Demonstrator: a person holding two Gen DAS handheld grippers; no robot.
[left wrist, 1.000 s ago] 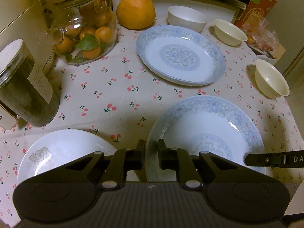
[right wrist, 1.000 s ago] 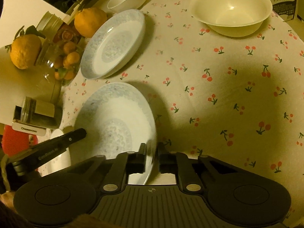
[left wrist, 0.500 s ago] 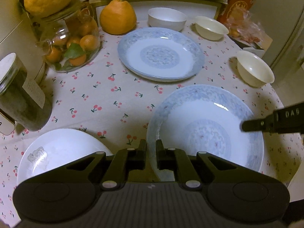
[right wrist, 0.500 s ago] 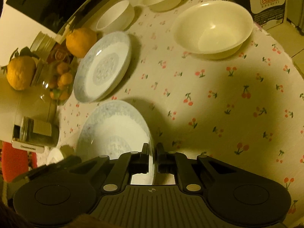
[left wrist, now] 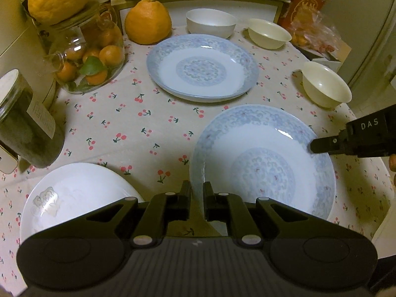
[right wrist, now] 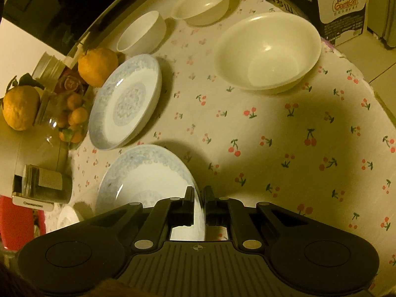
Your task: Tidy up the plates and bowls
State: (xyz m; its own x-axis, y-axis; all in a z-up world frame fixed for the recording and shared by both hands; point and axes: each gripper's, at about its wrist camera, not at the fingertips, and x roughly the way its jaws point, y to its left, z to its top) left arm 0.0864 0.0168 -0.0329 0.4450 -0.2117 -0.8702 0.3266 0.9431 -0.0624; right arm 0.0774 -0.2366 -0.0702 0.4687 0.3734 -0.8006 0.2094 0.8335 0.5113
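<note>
Both grippers pinch opposite edges of one blue-rimmed plate. The left gripper (left wrist: 197,199) has its fingers narrowed onto the near-left rim of the held plate (left wrist: 262,165); the right gripper (right wrist: 198,204) clamps the rim on the other side, and its finger (left wrist: 324,144) shows reaching over the far-right rim in the left view. The two-point grip likely serves to keep a wide, shallow plate level while it is carried. The plate appears raised slightly off the cloth (left wrist: 138,133), to judge by its shadow, though the fisheye view makes this uncertain.

A second blue plate (left wrist: 201,68) lies flat further back, a probable base for stacking. A white plate (left wrist: 74,198) sits near the left gripper. Three bowls remain separate: a white bowl (left wrist: 210,24) and a cream bowl (left wrist: 268,36) at the back, and a cream bowl (left wrist: 325,87) near the right edge.

The path from the held plate to the second plate is open cloth. A fruit jar (left wrist: 86,54), a dark jar (left wrist: 24,121) and an orange (left wrist: 147,22) stand to the left and behind, clear of that path.
</note>
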